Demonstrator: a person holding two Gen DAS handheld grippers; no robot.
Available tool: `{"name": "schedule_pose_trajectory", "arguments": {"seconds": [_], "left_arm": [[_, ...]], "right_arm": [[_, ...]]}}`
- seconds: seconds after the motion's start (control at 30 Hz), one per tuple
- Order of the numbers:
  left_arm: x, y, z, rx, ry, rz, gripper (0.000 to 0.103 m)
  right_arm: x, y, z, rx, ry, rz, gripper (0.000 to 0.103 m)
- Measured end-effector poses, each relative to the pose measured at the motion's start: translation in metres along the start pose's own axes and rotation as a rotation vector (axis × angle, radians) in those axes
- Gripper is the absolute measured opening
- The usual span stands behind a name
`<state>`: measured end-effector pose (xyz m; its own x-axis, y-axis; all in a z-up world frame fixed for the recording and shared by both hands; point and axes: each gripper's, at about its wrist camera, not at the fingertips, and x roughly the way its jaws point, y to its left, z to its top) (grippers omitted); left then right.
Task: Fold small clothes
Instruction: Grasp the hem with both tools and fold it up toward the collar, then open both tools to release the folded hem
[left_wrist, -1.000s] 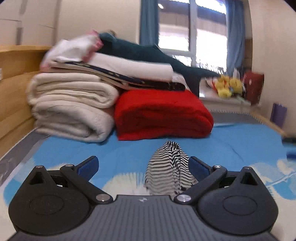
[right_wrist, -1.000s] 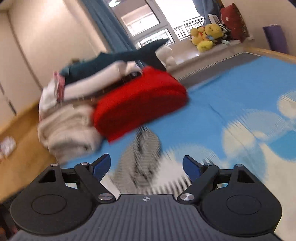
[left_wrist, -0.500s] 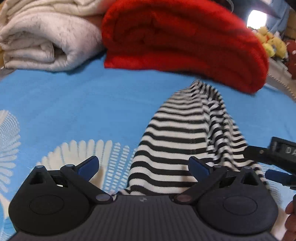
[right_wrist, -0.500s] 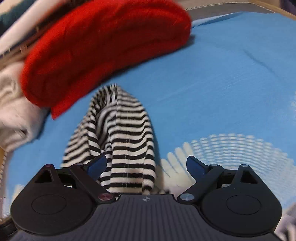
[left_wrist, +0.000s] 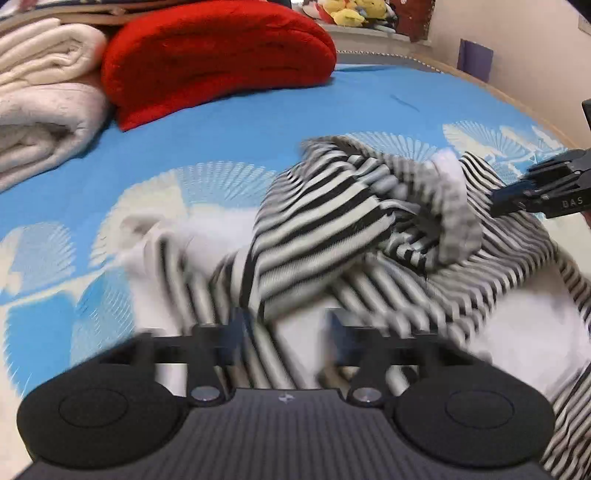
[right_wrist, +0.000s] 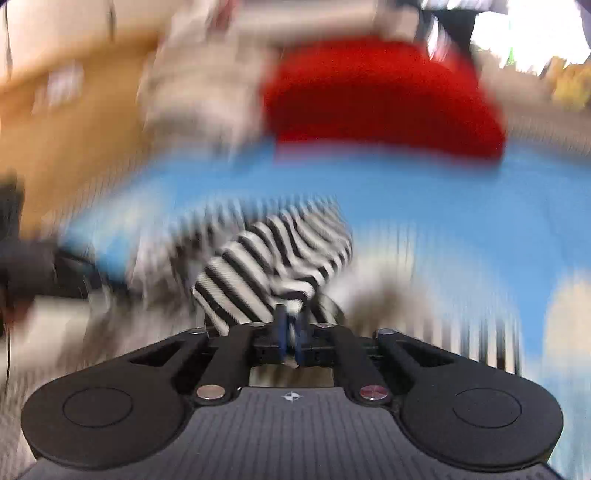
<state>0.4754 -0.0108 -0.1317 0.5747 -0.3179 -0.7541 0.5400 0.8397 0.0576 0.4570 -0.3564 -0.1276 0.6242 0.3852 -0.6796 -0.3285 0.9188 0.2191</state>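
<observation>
1. Blue patterned bed (left_wrist: 229, 122) carries cream blankets (left_wrist: 40, 110) and a red blanket (left_wrist: 214, 55).
2. Left tongs (left_wrist: 284, 325): blurred, partly open around the crumpled striped garment (left_wrist: 332, 221); grip unclear.
3. Right tongs (right_wrist: 291, 332): pinched on its fabric.
4. Step looks like spreading; next, pull it flat.

Both wrist views low, close, sharing striped garment (left_wrist: 332, 221), red blanket (right_wrist: 380, 99)

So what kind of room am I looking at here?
Most likely a bedroom: a blue patterned bed sheet, folded red blanket and cream blankets stacked beside it, and yellow plush toys behind.
</observation>
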Motion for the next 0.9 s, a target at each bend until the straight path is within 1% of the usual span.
{"name": "schedule_pose_trajectory", "arguments": {"seconds": [0.03, 0.07, 0.1, 0.13, 0.17, 0.2, 0.23, 0.27, 0.3, 0.33, 0.37, 0.4, 0.43, 0.47, 0.5, 0.53, 0.57, 0.6, 0.63, 0.7, 0.73, 0.77, 0.8, 0.83, 0.87, 0.9], "left_arm": [[-0.009, 0.005, -0.001, -0.029, -0.049, 0.017, 0.088], [-0.015, 0.012, 0.005, -0.074, -0.104, 0.015, 0.090], [-0.020, 0.019, 0.015, -0.134, -0.144, -0.004, 0.092], [-0.018, 0.030, 0.028, -0.210, -0.176, -0.029, 0.093], [-0.011, 0.039, 0.042, -0.286, -0.199, -0.044, 0.098], [0.002, 0.046, 0.058, -0.351, -0.204, -0.050, 0.101], [0.019, 0.053, 0.073, -0.397, -0.187, -0.068, 0.102], [0.042, 0.058, 0.089, -0.433, -0.147, -0.092, 0.102], [0.065, 0.063, 0.103, -0.485, -0.093, -0.109, 0.102], [0.092, 0.067, 0.110, -0.540, -0.023, -0.134, 0.102], [0.120, 0.068, 0.115, -0.590, 0.078, -0.159, 0.102], [0.144, 0.067, 0.118, -0.617, 0.183, -0.180, 0.101], [0.163, 0.064, 0.123, -0.609, 0.261, -0.178, 0.098], [0.170, 0.059, 0.129, -0.580, 0.270, -0.145, 0.086], [0.171, 0.053, 0.139, -0.518, 0.243, -0.151, 0.052], [0.166, 0.048, 0.151, -0.460, 0.211, -0.175, 0.029], [0.160, 0.048, 0.165, -0.439, 0.178, -0.175, 0.010], [0.150, 0.050, 0.179, -0.446, 0.130, -0.149, 0.010], [0.133, 0.055, 0.192, -0.467, 0.055, -0.127, 0.010], [0.084, 0.063, 0.211, -0.480, -0.142, -0.097, 0.011], [0.055, 0.065, 0.213, -0.482, -0.244, -0.084, 0.011], [0.025, 0.066, 0.208, -0.466, -0.328, -0.093, 0.012], [-0.001, 0.065, 0.198, -0.442, -0.393, -0.106, 0.019], [-0.025, 0.063, 0.178, -0.414, -0.440, -0.118, 0.027], [-0.046, 0.058, 0.151, -0.373, -0.456, -0.130, 0.056], [-0.058, 0.053, 0.126, -0.339, -0.438, -0.130, 0.095]], "right_arm": [[-0.005, -0.002, -0.012, 0.023, 0.058, -0.049, 0.053], [-0.011, -0.006, -0.016, 0.050, 0.063, -0.090, 0.064], [-0.020, -0.012, -0.012, 0.086, 0.011, -0.109, 0.066], [-0.026, -0.018, -0.001, 0.135, -0.055, -0.109, 0.070], [-0.029, -0.025, 0.013, 0.199, -0.112, -0.094, 0.075], [-0.025, -0.035, 0.031, 0.285, -0.162, -0.057, 0.077], [-0.016, -0.040, 0.048, 0.345, -0.177, -0.027, 0.083], [0.002, -0.047, 0.069, 0.418, -0.173, -0.001, 0.087], [0.023, -0.051, 0.085, 0.463, -0.158, 0.007, 0.088], [0.046, -0.054, 0.100, 0.489, -0.131, 0.001, 0.089], [0.073, -0.056, 0.112, 0.511, -0.088, -0.029, 0.089], [0.105, -0.058, 0.123, 0.539, -0.021, -0.085, 0.089], [0.128, -0.057, 0.127, 0.557, 0.039, -0.125, 0.088], [0.152, -0.058, 0.130, 0.570, 0.108, -0.158, 0.078], [0.174, -0.055, 0.132, 0.569, 0.168, -0.180, 0.065], [0.188, -0.049, 0.136, 0.544, 0.195, -0.191, 0.026], [0.196, -0.040, 0.144, 0.481, 0.208, -0.206, 0.006], [0.197, -0.028, 0.156, 0.408, 0.179, -0.237, 0.006], [0.186, -0.016, 0.170, 0.381, 0.187, -0.296, 0.006], [0.149, 0.003, 0.207, 0.312, -0.037, -0.342, 0.006], [0.125, 0.012, 0.222, 0.280, -0.155, -0.338, 0.006], [0.092, 0.024, 0.234, 0.244, -0.283, -0.315, 0.006], [0.063, 0.034, 0.238, 0.197, -0.371, -0.279, 0.006], [0.032, 0.046, 0.236, 0.140, -0.444, -0.231, 0.006], [-0.003, 0.058, 0.223, 0.077, -0.497, -0.166, 0.006], [-0.029, 0.068, 0.206, 0.028, -0.513, -0.129, 0.007]]}}
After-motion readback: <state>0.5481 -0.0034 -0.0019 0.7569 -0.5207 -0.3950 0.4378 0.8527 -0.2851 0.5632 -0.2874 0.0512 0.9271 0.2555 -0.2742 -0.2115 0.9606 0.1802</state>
